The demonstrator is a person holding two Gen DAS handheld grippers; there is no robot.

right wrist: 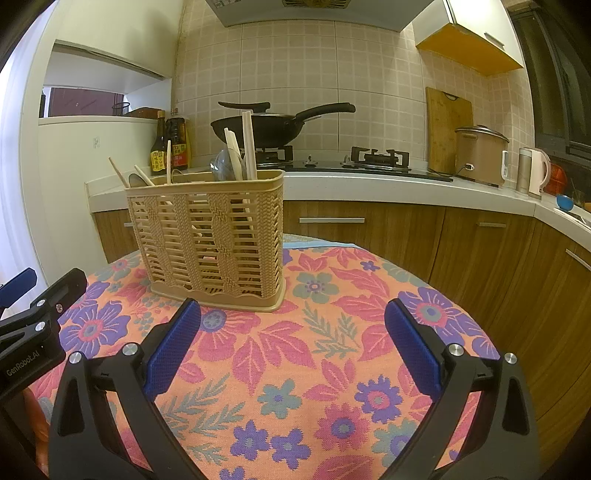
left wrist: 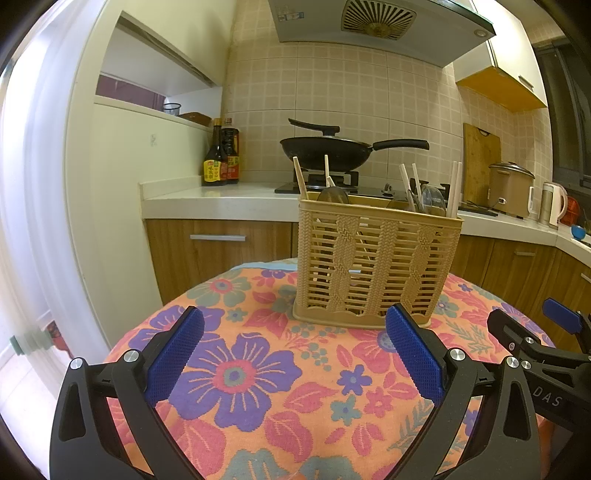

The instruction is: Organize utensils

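both tools, left tool (left wrist: pixel 294 345) and right tool (right wrist: pixel 292 339), gape empty; utensil basket (left wrist: pixel 373 264) at twelve o'clock, floral cloth (left wrist: pixel 258 373) bare between.

A home kitchen: a black wok with lid (left wrist: pixel 325 149) sits on a gas hob at centre frame, under a white range hood (left wrist: pixel 376 26), with beige wall tiles (right wrist: pixel 369 66), wood-fronted cabinets (right wrist: pixel 369 229), dark sauce bottles (left wrist: pixel 220 155) and a brown rice cooker (right wrist: pixel 480 155) at right.

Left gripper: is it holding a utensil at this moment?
No: in the left wrist view the left gripper is open with nothing between its blue pads, while the chopsticks and spoons stand in the basket.
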